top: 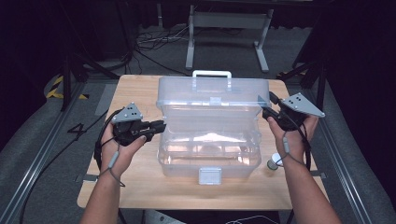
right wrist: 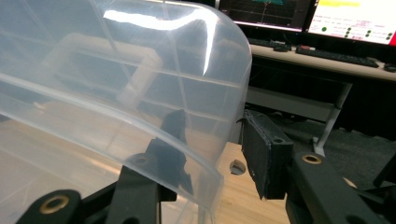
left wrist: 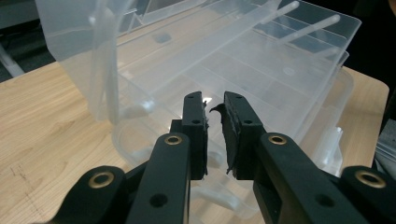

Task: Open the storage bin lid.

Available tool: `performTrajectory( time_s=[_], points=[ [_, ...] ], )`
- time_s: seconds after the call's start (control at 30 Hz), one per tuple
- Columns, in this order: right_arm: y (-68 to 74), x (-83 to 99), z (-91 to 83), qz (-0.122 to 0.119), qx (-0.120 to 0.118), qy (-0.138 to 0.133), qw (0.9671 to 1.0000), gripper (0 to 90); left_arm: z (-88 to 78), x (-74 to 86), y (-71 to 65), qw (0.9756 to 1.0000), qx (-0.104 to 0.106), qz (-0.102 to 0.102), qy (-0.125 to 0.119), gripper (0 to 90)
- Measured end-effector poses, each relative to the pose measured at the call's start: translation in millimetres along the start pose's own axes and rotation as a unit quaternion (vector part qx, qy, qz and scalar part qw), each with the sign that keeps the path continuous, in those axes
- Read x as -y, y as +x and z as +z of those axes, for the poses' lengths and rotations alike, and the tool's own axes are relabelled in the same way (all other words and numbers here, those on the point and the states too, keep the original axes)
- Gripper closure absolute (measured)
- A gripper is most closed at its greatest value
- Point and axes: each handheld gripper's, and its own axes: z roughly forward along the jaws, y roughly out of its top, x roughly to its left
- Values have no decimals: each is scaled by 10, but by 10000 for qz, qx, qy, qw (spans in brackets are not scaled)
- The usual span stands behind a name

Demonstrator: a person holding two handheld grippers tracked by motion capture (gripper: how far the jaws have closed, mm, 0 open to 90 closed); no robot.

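A clear plastic storage box [top: 210, 154] stands in the middle of the wooden table [top: 140, 186]. Its lid [top: 212, 95] is swung up at the back, with a white handle [top: 211, 73] on top. My left gripper [top: 161, 126] points at the box's left side, level with its rim. In the left gripper view the left gripper [left wrist: 215, 126] is open by a narrow gap with nothing in it, and the box [left wrist: 261, 70] lies just beyond. My right gripper [top: 266, 112] is at the lid's right edge. The right gripper [right wrist: 212, 140] straddles the lid's curved edge [right wrist: 140, 93] without pressing on it.
A small white-capped jar [top: 273, 163] stands on the table right of the box, under my right wrist. A white latch [top: 209, 176] hangs on the box front. A metal desk frame [top: 229, 28] and cables lie on the floor behind; monitors [right wrist: 355, 21] sit farther off.
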Motion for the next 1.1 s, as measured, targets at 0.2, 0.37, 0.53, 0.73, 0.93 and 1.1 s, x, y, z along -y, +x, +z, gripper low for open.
performTrajectory(
  time_s=[0.2, 0.37, 0.53, 0.73, 0.93, 1.1],
  points=[
    [11, -25, 67, 47, 194, -178, 9996, 633, -30, 20, -52, 9999, 22, 103, 78, 784],
    [15, -81, 134, 121, 314, -155, 9993, 676, -47, 40, -68, 9999, 18, 106, 97, 780],
    [19, -114, 186, 168, 456, -155, 9987, 708, -63, 50, -73, 9999, 82, 82, 71, 774],
    [3, -162, 267, 187, 613, -14, 9979, 755, -128, 36, -98, 9999, 44, 104, 5, 769],
    [-56, -163, 336, 365, 562, 177, 9976, 790, -194, 20, -141, 9995, 209, 212, 97, 742],
    [-72, -206, 370, 367, 563, 314, 9972, 791, -206, 27, -187, 9987, 376, 268, 202, 725]
  ],
)
